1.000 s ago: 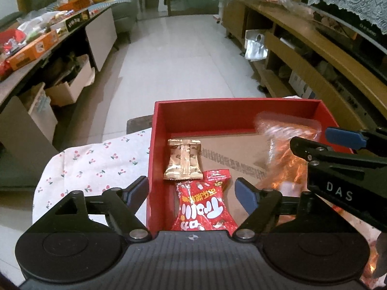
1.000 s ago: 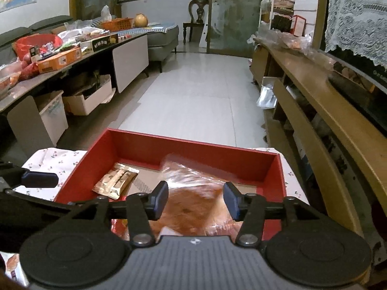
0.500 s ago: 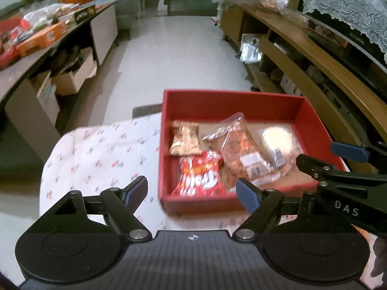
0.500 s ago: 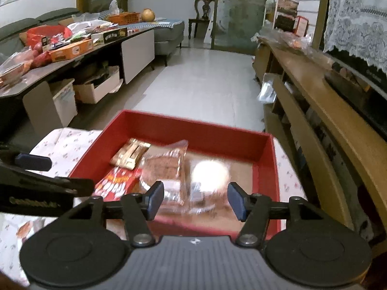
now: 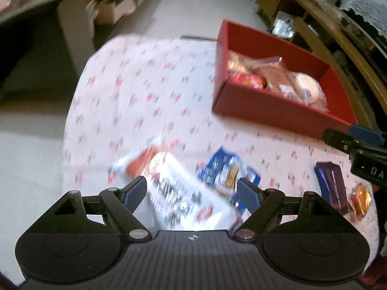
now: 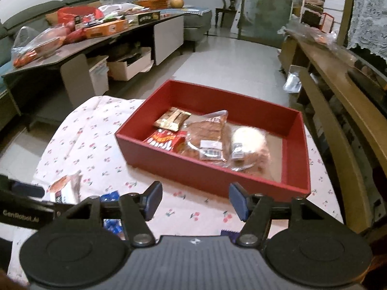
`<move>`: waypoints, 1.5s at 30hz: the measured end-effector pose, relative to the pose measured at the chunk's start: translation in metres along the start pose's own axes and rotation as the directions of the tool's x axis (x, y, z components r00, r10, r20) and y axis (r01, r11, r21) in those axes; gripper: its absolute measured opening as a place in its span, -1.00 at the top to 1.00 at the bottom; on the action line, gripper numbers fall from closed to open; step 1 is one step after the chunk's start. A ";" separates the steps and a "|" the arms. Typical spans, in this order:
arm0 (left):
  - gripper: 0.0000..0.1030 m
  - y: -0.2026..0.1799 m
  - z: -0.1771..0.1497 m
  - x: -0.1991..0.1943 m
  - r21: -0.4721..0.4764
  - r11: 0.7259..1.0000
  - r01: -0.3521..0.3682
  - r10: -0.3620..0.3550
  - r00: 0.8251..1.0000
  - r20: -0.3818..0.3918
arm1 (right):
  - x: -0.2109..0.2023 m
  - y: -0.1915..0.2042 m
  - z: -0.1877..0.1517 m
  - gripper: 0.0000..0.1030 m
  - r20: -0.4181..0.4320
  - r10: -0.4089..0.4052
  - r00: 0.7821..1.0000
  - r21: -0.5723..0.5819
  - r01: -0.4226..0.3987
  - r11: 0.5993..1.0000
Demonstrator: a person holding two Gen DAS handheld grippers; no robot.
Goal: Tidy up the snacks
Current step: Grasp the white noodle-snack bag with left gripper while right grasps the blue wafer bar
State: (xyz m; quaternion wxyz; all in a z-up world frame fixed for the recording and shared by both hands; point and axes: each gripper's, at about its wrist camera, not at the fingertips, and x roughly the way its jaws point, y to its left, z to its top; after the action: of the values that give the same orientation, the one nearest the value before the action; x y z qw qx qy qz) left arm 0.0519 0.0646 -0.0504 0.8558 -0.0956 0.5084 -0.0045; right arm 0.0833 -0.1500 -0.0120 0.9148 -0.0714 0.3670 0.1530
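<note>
A red box [image 6: 169, 155] [image 5: 271, 110] sits on the cherry-print tablecloth [image 6: 96, 145]. It holds a gold packet [image 6: 173, 119], a red snack bag [image 6: 165, 140] and a clear bag of pastries [image 6: 217, 140]. My left gripper [image 5: 192, 192] is open and hovers over a white-and-red packet [image 5: 174, 183], with a blue packet [image 5: 227, 171] beside it. My right gripper [image 6: 196, 199] is open and empty, in front of the box's near wall. A purple bar [image 5: 332, 184] and an orange candy [image 5: 361, 199] lie at the right of the left wrist view.
A long wooden shelf unit [image 6: 338, 91] runs along the right. A cluttered low table [image 6: 96, 38] with cardboard boxes beneath stands at the left. Tiled floor [image 6: 229, 58] lies beyond the table's far edge.
Both grippers have pulled back from the red box. The left has swung left and down over loose packets on the cloth. The clear pastry bag now lies in the box.
</note>
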 end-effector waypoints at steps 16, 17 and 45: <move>-0.62 -0.002 0.010 0.048 -0.137 0.990 -0.040 0.030 0.997 -0.074 | -0.001 -0.047 -0.019 -0.48 -0.068 -0.027 0.997 0.080 0.032 0.996; -0.60 -0.002 0.011 0.048 -0.132 0.991 -0.039 0.030 0.997 -0.068 | 0.000 -0.054 -0.022 -0.49 -0.078 -0.036 0.996 0.096 0.044 0.994; -0.51 -0.030 0.003 0.052 0.020 0.997 0.080 -0.078 0.993 -0.083 | 0.056 -0.063 -0.065 -0.80 -0.306 -0.026 0.952 0.134 0.070 0.988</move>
State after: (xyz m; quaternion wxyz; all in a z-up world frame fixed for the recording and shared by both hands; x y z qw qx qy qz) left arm 0.0824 0.0302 -0.0888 0.8343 -0.1056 0.5389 -0.0483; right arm 0.1004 -0.2123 -0.0964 0.8538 -0.0369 0.5113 0.0912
